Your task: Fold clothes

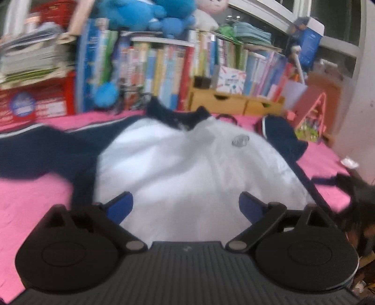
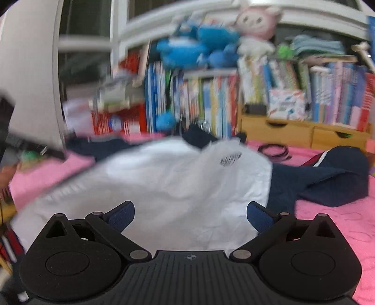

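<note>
A white shirt [image 1: 187, 164] with a navy collar and navy sleeves lies spread, front up, on a pink bedspread [image 1: 30, 201]. A small round logo [image 1: 240, 141] marks its chest. My left gripper [image 1: 186, 206] hovers open over the shirt's lower hem, nothing between its blue pads. In the right wrist view the same shirt [image 2: 164, 185] fills the middle, its right navy sleeve [image 2: 328, 178] folded over on the pink bedspread [image 2: 332, 223]. My right gripper [image 2: 191, 215] stands wide open above the hem, empty. Both views are blurred by motion.
A crowded bookshelf [image 1: 164, 68] with blue plush toys [image 1: 145, 14] lines the far edge of the bed. A wooden drawer box [image 2: 293, 133] sits under the books. A dark looped cord [image 2: 274, 150] lies by the collar. A white wall [image 1: 358, 117] stands at the right.
</note>
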`<action>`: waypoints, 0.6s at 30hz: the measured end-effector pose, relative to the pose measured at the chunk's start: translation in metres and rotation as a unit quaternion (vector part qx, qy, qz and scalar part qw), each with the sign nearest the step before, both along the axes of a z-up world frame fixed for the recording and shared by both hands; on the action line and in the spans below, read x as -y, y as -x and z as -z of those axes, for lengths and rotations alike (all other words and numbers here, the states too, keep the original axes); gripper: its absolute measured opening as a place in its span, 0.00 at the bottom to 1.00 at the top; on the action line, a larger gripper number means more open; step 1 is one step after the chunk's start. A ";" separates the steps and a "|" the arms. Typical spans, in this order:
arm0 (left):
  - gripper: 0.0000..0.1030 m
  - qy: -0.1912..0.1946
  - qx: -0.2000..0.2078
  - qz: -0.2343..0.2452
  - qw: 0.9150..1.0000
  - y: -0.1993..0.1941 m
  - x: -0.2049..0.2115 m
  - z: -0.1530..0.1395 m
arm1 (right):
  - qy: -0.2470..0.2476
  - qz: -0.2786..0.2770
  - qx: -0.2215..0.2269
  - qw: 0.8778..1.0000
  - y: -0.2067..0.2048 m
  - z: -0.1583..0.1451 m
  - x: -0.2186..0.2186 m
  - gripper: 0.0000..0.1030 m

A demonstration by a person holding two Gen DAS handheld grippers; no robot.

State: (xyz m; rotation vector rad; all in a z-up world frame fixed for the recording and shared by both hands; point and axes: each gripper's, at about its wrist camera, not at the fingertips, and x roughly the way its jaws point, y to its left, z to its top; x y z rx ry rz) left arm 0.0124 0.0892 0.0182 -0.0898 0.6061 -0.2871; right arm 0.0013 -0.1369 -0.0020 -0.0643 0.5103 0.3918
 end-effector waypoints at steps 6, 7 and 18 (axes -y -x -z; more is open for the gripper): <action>0.95 -0.044 -0.008 -0.016 0.999 -0.033 0.029 0.029 | 0.052 -0.022 -0.064 0.996 0.000 0.021 0.010 1.00; 0.95 -0.053 -0.011 -0.016 0.998 -0.034 0.031 0.035 | 0.044 -0.019 -0.047 0.998 0.003 0.016 0.020 1.00; 1.00 -0.089 -0.037 -0.033 0.995 -0.036 0.026 0.064 | 0.001 0.295 0.067 0.953 -0.108 -0.015 0.187 1.00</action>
